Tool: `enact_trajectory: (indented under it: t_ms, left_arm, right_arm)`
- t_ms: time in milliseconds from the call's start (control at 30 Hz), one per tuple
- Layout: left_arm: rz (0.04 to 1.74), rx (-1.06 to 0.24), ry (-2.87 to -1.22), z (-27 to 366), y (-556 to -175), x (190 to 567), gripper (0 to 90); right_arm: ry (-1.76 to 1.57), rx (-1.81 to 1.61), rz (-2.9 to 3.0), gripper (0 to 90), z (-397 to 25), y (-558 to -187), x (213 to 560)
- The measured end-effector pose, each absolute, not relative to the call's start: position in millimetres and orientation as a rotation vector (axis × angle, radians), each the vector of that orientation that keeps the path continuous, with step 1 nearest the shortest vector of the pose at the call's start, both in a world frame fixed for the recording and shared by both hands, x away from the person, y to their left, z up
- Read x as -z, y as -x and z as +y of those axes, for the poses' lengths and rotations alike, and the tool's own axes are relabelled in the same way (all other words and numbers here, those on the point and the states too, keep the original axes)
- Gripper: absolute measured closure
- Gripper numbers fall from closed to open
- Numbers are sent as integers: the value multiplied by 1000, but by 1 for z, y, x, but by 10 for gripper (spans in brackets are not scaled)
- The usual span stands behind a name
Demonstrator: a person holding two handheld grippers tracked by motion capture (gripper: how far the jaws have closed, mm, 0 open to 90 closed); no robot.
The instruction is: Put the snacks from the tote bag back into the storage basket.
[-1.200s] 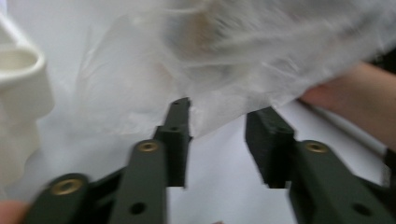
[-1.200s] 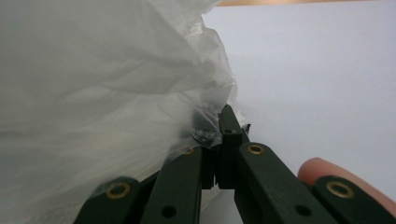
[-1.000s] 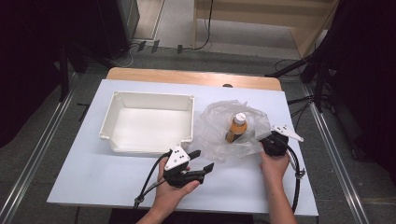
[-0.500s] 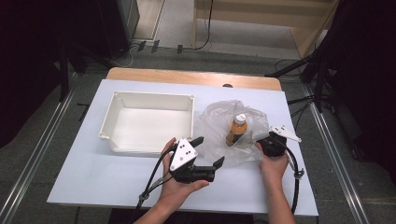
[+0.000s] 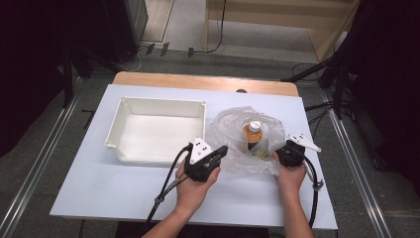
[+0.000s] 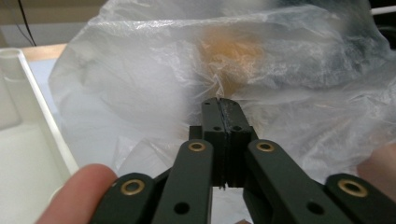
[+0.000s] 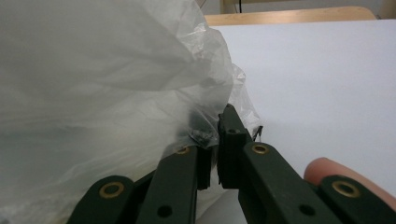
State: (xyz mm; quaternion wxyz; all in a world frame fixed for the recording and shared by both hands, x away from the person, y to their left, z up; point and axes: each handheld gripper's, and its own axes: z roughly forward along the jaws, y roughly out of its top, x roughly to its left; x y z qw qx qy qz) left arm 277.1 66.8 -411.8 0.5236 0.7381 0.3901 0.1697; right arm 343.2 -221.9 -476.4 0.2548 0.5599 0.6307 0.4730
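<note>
On the desk (image 5: 124,198), right of the white tray (image 5: 158,130), a crinkled clear plastic bag (image 5: 233,136) sits slumped around an upright bottle (image 5: 253,138) of orange liquid. The right gripper (image 7: 215,140) has its fingers clenched on the bag's thin edge, while the left gripper (image 6: 223,116) is clamped together with film against its tips. Opening the bag seems in hand; next, both sides should pull gently apart.

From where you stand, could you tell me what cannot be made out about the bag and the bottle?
- Bottle, left gripper view: an orange blur behind the plastic bag.
- Bottle's base, high view: veiled by bag folds.
- Left gripper: shut; film between the jaws not discernible.
- Right gripper: left jaw tip covered by film.
</note>
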Motion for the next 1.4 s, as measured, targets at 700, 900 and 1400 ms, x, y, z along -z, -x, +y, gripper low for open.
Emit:
enact_trajectory:
  t_ms: [700,900,1400]
  left_arm:
    - [1127,-343,-1903,54,-301,467,900]
    - [1139,-333,-1913,54,-302,468,900]
    - [975,-409,-1803,58,-278,440,610]
  right_arm:
    - [-1406,-1437,1646,430,-232,-320,455]
    - [-1355,-1474,1608,313,-238,-310,439]
    - [-1239,-1597,1567,770,-234,-295,398]
